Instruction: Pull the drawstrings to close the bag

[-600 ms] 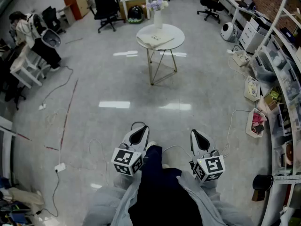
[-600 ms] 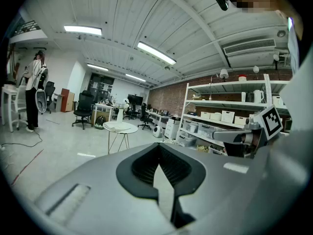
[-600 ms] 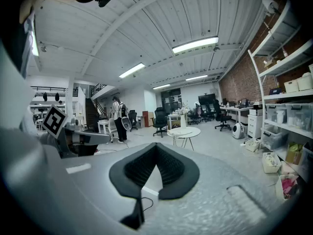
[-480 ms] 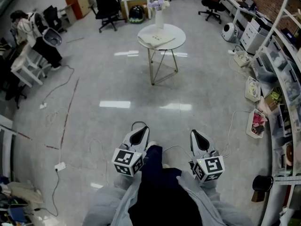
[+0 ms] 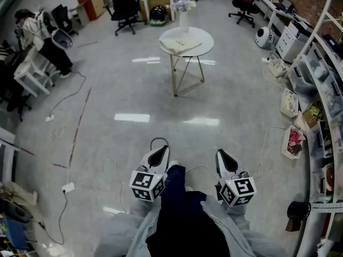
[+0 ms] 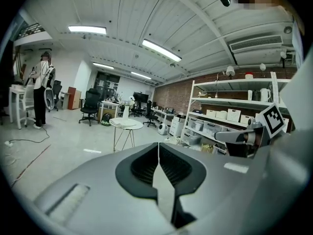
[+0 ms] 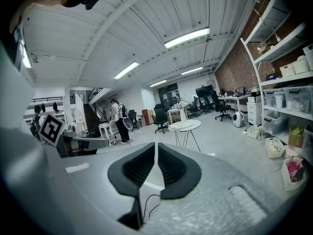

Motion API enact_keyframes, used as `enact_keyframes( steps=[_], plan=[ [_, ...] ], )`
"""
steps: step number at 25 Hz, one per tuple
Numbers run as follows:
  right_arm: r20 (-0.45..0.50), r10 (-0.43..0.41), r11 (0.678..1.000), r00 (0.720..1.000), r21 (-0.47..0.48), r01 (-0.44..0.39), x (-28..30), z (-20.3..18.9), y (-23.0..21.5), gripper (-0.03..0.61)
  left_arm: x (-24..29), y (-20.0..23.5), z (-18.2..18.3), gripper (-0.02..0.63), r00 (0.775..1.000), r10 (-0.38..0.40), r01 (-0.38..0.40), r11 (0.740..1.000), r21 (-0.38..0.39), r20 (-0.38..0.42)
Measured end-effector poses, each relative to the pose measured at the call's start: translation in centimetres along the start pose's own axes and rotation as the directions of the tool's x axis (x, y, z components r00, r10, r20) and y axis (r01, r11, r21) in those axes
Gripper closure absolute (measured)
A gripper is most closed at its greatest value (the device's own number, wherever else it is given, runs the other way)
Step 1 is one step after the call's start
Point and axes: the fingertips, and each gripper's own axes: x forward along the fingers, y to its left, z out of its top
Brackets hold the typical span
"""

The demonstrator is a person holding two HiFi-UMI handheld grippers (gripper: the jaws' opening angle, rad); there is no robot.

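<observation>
The left gripper (image 5: 158,150) and the right gripper (image 5: 225,157) hang low in front of the body, each with its jaws closed together on nothing. The bag (image 5: 181,45) lies flat on the round table (image 5: 206,36) beside a vase (image 5: 184,19), well apart from both grippers across the floor. The step in hand appears to be the approach: come up square to the table and open both jaws before reaching. The drawstrings are too small to make out from here; take one in each gripper near the bag's mouth and pull evenly outward, so the bag does not slide into the vase.
</observation>
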Motion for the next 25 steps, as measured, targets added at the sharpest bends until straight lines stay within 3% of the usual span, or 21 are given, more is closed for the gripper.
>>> enact_keyframes(
  steps=[3,6,8,13,18,25],
  plan=[
    [0.000,0.008,1.000,1.000,0.001,-0.008,0.1,-0.2,0.0,0.464,0.0,-0.2,-0.3,0.478,1.000,-0.020,0.020,0.999,-0.033,-0.004],
    [0.015,0.005,1.000,1.000,0.030,-0.006,0.2,-0.1,-0.3,0.279,0.2,-0.2,-0.1,0.383,0.999,-0.033,0.033,0.998,-0.061,0.012],
    [0.014,0.003,0.999,1.000,0.037,-0.003,0.3,-0.3,-0.4,0.232,0.2,-0.1,-0.2,0.320,1.000,-0.027,0.028,0.997,-0.076,0.005],
    [-0.008,0.025,1.000,1.000,0.016,-0.025,0.8,-1.0,0.0,0.255,-0.1,-0.1,-0.9,0.351,0.999,-0.038,0.037,0.997,-0.061,-0.027],
    [-0.030,0.030,0.999,0.999,0.013,-0.030,2.2,-1.2,-0.4,0.282,0.4,0.6,-1.2,0.443,0.999,-0.026,0.024,0.998,-0.055,-0.036],
    [-0.051,0.046,0.999,0.998,0.015,-0.045,6.5,-0.6,-1.3,0.284,3.7,3.5,-0.8,0.442,0.999,-0.019,0.016,0.997,-0.078,-0.044]
  ],
)
